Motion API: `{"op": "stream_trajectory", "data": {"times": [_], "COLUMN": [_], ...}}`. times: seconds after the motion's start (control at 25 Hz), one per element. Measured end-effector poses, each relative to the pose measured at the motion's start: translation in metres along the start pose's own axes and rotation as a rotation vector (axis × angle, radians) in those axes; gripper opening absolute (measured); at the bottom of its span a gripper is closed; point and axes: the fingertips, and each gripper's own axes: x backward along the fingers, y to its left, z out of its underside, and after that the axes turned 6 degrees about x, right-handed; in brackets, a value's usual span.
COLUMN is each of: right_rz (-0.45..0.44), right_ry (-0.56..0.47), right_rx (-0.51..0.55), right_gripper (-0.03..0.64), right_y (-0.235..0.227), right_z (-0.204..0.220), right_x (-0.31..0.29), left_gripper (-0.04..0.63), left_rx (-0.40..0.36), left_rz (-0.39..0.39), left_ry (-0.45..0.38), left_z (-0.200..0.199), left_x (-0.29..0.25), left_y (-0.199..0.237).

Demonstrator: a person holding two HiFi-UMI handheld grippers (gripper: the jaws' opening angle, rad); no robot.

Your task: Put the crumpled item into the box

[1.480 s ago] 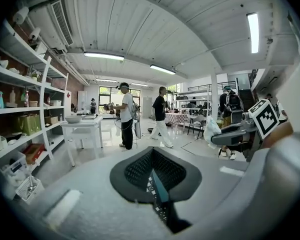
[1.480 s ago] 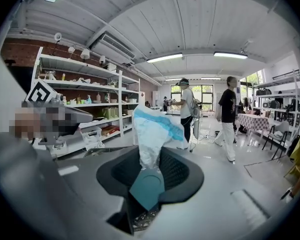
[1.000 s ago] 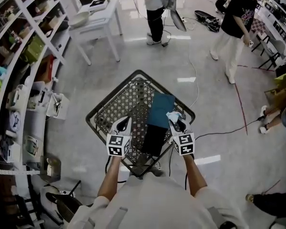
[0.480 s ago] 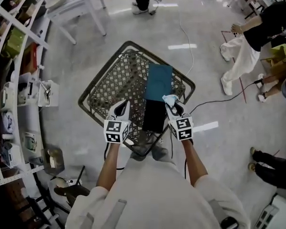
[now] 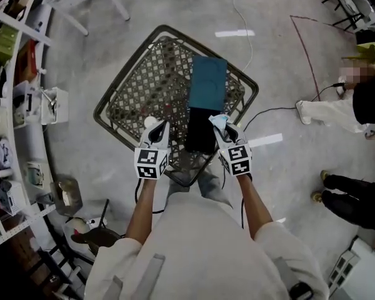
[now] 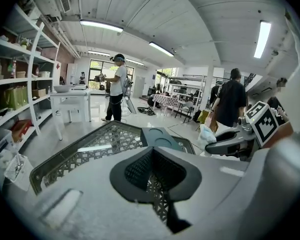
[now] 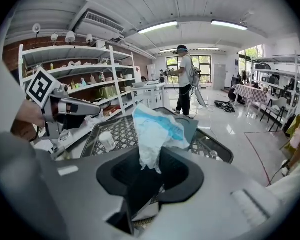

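**Crumpled item pinched in right gripper, at the edge of the box**

Item: the crumpled item [image 7: 157, 130], white with blue patches and tissue-like, is clamped by its lower end in the right gripper [image 5: 222, 129]. Most of it stands up free above the pads. It is off the bench and not in the box. From the head view it sits over the right-hand long edge of the black box [image 5: 200, 133], near that box's closer end. How high it is above the box I cannot tell.

Box: dark, oblong, open side up. It lies on the bench [image 5: 140, 83], a square top of metal lattice with a dark rim. A teal flat panel [image 5: 207, 83] with two round recesses lies end to end with the box on its far side.

Left gripper [image 5: 157, 130]: pads pressed together with nothing between them. It is held over the bench's near edge, to the left of the box and apart from it.

Also on the bench: a small white jar [image 5: 149, 122], upright, just beside the tip of the left gripper.

Surroundings: white shelving [image 5: 12, 74] runs along the left. A dark cable [image 5: 269, 111] trails across the grey floor to the right of the bench. A person in a black top and pale trousers [image 5: 356, 105] is at the right edge of the room.
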Motion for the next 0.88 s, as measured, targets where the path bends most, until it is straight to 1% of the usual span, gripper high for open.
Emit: {"op": "stream_trajectory", "data": {"times": [0.2, 0.28, 0.36, 0.52, 0.68, 0.88], "right_rz": [-0.028, -0.049, -0.073, -0.122, -0.167, -0.22], "right_ry": [0.047, 0.072, 0.107, 0.18, 0.24, 0.31], "right_rx": [0.017, 0.051, 0.106, 0.258, 0.441, 0.741], "right_gripper": [0.103, 0.103, 0.103, 0.104, 0.104, 0.106], "right_y": [0.017, 0.028, 0.039, 0.054, 0.064, 0.074], "right_z": [0.018, 0.025, 0.035, 0.056, 0.072, 0.093], "right_x": [-0.006, -0.011, -0.016, -0.028, -0.038, -0.052], "left_gripper": [0.006, 0.006, 0.006, 0.006, 0.006, 0.006], "left_rx": [0.029, 0.039, 0.048, 0.065, 0.075, 0.081], "left_rz": [-0.002, -0.003, -0.003, -0.007, -0.01, -0.014], "left_ry": [0.028, 0.037, 0.046, 0.057, 0.066, 0.069], "left_z": [0.021, 0.028, 0.036, 0.048, 0.054, 0.055], "left_x": [0.001, 0.003, 0.004, 0.004, 0.005, 0.008], "left_y": [0.005, 0.008, 0.011, 0.015, 0.018, 0.022]}}
